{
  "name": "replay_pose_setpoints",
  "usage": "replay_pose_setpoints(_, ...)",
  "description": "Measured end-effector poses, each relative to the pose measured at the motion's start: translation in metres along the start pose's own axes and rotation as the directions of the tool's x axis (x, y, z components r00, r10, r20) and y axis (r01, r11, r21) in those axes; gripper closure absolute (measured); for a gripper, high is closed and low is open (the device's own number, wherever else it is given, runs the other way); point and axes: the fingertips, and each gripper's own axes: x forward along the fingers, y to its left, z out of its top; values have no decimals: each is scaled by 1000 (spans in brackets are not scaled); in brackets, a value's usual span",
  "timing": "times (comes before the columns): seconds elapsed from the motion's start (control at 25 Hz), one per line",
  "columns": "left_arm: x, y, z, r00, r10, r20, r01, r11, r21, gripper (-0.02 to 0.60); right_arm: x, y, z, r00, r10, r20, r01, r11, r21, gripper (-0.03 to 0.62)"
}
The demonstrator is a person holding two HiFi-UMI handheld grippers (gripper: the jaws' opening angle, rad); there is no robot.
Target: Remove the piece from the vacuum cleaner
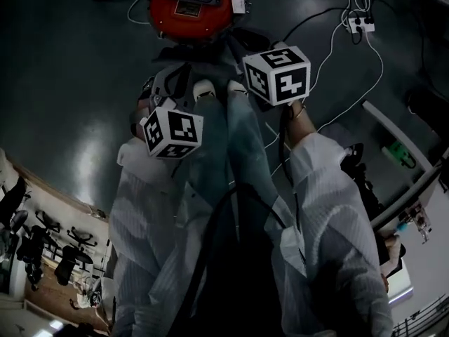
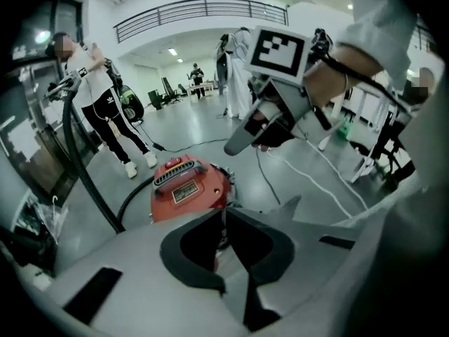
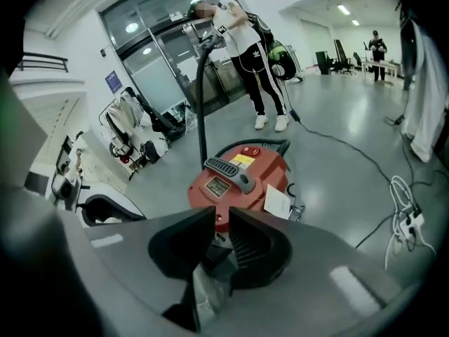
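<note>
We are facing the vacuum cleaner (image 1: 193, 5) at upper centre, left gripper (image 2: 224, 213) closed empty, right gripper (image 3: 222, 213) barely parted, needing widening.

Open floor (image 3: 351, 104) surrounds the red vacuum cleaner (image 3: 242, 181) — its black hose (image 3: 202, 104) rises just beyond it; a white power strip (image 3: 409, 225) lies to the right.

The glossy grey floor (image 1: 63, 83) bears the red vacuum cleaner (image 1: 191, 5) and a white power strip (image 1: 361, 24).
</note>
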Motion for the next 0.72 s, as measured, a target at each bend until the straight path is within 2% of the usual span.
replay_pose_setpoints(0.08,27,0,-18,1000,14,-26,-13,998,59,575,26,-9,-10,999,20,-33,-19,1000,8,539)
replay_pose_setpoints(0.2,51,-15,-40,996,-55,-68,63,989,132,507,50,-10,-17,997,33,-68,-33,999,1,513)
replay_pose_setpoints(0.28,63,-23,-55,991,-85,-102,103,977,186,471,61,-9,-16,996,54,-66,-51,997,56,489)
replay_pose_setpoints(0.36,74,-24,-66,989,-84,-124,113,962,250,471,69,-10,-13,995,78,-59,-70,990,119,472)
replay_pose_setpoints(0.52,88,-30,-75,985,-92,-144,142,911,387,463,78,-10,-15,990,113,-87,-97,980,174,454)
replay_pose_setpoints(0.6,92,-33,-77,980,-114,-162,171,900,401,459,81,-10,-18,985,130,-109,-106,974,202,450)
replay_pose_setpoints(0.72,93,-35,-80,971,-152,-186,214,896,388,451,87,-12,-24,982,117,-147,-83,972,220,448)
